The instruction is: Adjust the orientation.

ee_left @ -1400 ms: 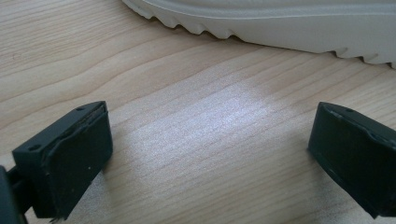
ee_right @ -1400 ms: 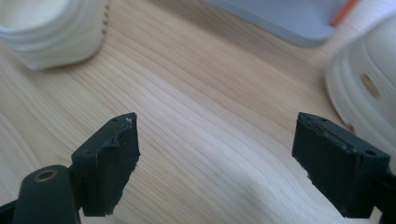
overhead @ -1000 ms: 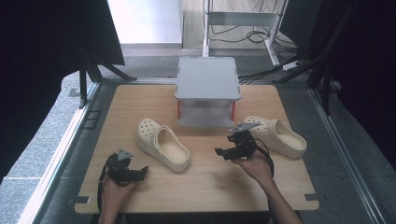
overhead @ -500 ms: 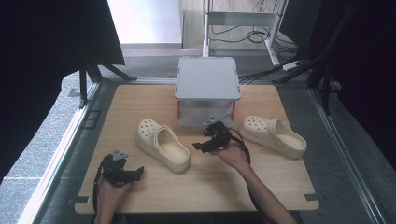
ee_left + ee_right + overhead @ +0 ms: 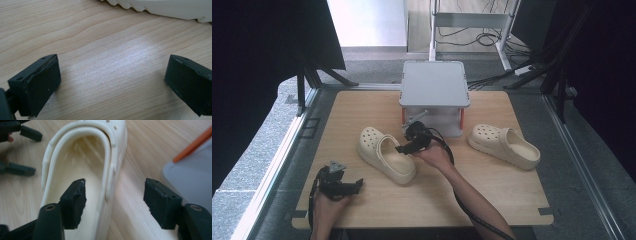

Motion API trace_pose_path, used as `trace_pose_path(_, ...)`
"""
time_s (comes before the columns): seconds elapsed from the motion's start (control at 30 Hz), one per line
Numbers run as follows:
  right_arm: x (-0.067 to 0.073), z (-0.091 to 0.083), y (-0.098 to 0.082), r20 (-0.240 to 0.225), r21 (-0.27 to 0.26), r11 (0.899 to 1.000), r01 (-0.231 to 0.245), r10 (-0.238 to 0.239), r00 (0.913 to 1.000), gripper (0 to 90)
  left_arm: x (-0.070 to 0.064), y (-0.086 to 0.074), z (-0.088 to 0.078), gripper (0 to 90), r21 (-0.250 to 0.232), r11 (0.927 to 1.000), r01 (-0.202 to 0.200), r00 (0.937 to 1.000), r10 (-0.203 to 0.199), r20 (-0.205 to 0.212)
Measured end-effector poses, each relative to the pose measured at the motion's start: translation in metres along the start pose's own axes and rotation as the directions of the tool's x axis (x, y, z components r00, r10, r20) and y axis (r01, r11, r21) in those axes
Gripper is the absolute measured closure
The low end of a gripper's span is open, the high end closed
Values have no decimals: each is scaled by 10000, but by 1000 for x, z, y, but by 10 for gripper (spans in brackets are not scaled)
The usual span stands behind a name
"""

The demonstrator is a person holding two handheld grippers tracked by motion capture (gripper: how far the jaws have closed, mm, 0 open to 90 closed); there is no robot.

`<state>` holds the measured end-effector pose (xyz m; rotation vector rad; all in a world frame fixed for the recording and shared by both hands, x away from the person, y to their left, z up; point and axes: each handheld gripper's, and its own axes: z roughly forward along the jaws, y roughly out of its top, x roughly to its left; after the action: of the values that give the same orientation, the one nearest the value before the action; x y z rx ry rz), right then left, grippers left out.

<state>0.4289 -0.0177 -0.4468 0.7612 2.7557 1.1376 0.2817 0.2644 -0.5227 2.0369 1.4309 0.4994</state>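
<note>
Two cream clogs lie on the wooden table [image 5: 492, 200]. The left clog [image 5: 387, 155] is mid-table and the right clog [image 5: 504, 145] lies apart at the right. My right gripper [image 5: 406, 148] hovers at the left clog's near side. In the right gripper view its jaws [image 5: 116, 203] straddle that clog's side wall [image 5: 108, 180] without touching it; they have just been closing and stand half open. My left gripper [image 5: 356, 185] rests low at the front left. It [image 5: 112, 82] is wide open over bare wood, with the clog's sole edge [image 5: 162, 7] just beyond.
A grey box-like stand [image 5: 434, 92] on orange legs sits at the table's back centre, close behind my right hand. In the right gripper view its corner [image 5: 190, 172] lies to the right. Dark curtains and metal frame rails border the table.
My right hand has travelled left, from beside the right clog to the left clog, and its jaws have narrowed. The left hand and both clogs have stayed put.
</note>
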Motion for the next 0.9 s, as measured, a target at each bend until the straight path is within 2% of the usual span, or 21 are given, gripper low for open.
trace_pose_path(0.17, 3, 17, 13, 140, 343, 9994, 16, -20, 9999, 452, 0, 0, 0, 2, 6, 10000, 6, 10000, -6, 6)
trace_pose_path(0.27, 5, 27, 20, 360, 509, 9987, 88, -107, 9993, 540, 0, 0, 0, 2, 4, 10000, 10, 10000, -10, 6)
trace_pose_path(0.3, 5, 32, 23, 497, 605, 9981, 86, -116, 9987, 632, 0, 0, 0, 2, 4, 10000, 8, 10000, -8, 5)
trace_pose_path(0.37, 6, 34, 26, 557, 618, 9980, -129, 95, 9984, 741, 0, 0, 0, 2, -7, 10000, -9, 10000, 9, -16)
trace_pose_path(0.4, 6, 34, 26, 557, 618, 9980, -129, 95, 9984, 741, 0, 0, 0, 2, -3, 10000, -6, 10000, 6, -6)
trace_pose_path(0.43, 6, 34, 27, 596, 698, 9969, -359, 318, 9977, 758, 0, 0, 0, 2, -2, 10000, -7, 10000, 7, -4)
trace_pose_path(0.5, 8, 33, 28, 768, 827, 9959, -358, 295, 9966, 767, 0, 0, 0, 2, 4, 10000, -12, 10000, 12, -5)
trace_pose_path(0.67, 10, 27, 29, 630, 960, 9936, -599, 540, 9965, 770, 0, 0, 0, 2, -3, 10000, 11, 10000, -11, 0)
trace_pose_path(0.73, 11, 22, 29, 564, 985, 9932, -627, 573, 9968, 771, 0, 0, 0, 2, 21, 10000, -16, 10000, 16, -2)
trace_pose_path(0.77, 14, 14, 29, 518, 995, 9938, -487, 437, 9977, 772, 0, 0, 0, 2, 21, 10000, -16, 10000, 16, -2)
trace_pose_path(0.9, 19, 1, 26, 271, 900, 9944, -560, 538, 9982, 772, 0, 0, 0, 2, 7, 10000, 5, 10000, -5, 11)
